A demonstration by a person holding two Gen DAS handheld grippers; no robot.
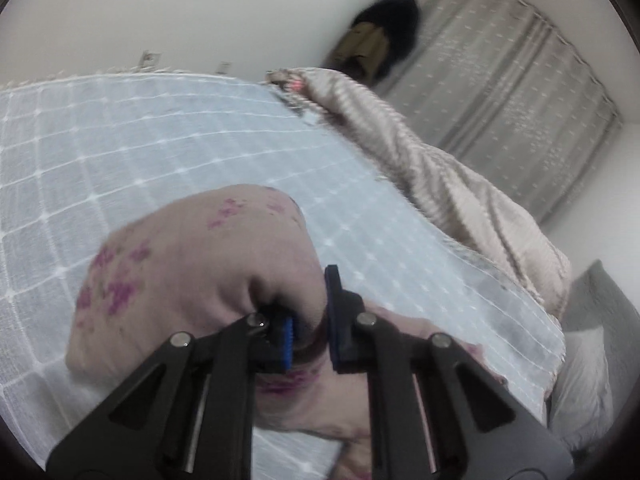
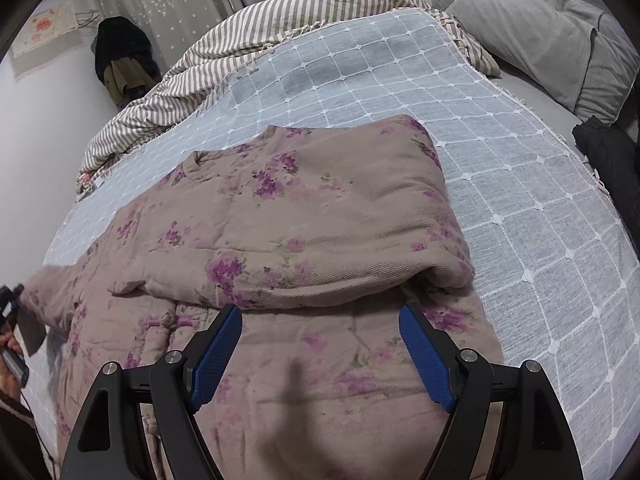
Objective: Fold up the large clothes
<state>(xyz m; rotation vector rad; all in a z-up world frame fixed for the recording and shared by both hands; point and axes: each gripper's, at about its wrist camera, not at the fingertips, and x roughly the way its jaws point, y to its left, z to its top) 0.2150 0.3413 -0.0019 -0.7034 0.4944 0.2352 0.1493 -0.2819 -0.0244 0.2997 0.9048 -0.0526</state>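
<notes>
Left wrist view shows the left gripper (image 1: 310, 320) clenched on a fold of the floral padded jacket (image 1: 192, 276), its blue pads pinching a bunched ridge of the beige cloth with purple flowers. The jacket lies on the pale blue grid bedspread (image 1: 140, 140), and to the right of the jacket a striped quilt (image 1: 440, 200) is heaped along the bedspread's far edge, with grey starred curtains (image 1: 520, 80) beyond it.

Right wrist view shows the floral padded jacket (image 2: 300, 220) spread on the grid bedspread (image 2: 520, 220), its upper part folded over the lower part, a knot button visible near the jacket's left side. The right gripper (image 2: 320, 344) hovers over the jacket's near part, released, jaws wide apart with nothing between them. Beyond the jacket lies the striped quilt (image 2: 280, 20); to the jacket's far right, past the bedspread's edge, sits a grey pillow (image 2: 540, 32).
</notes>
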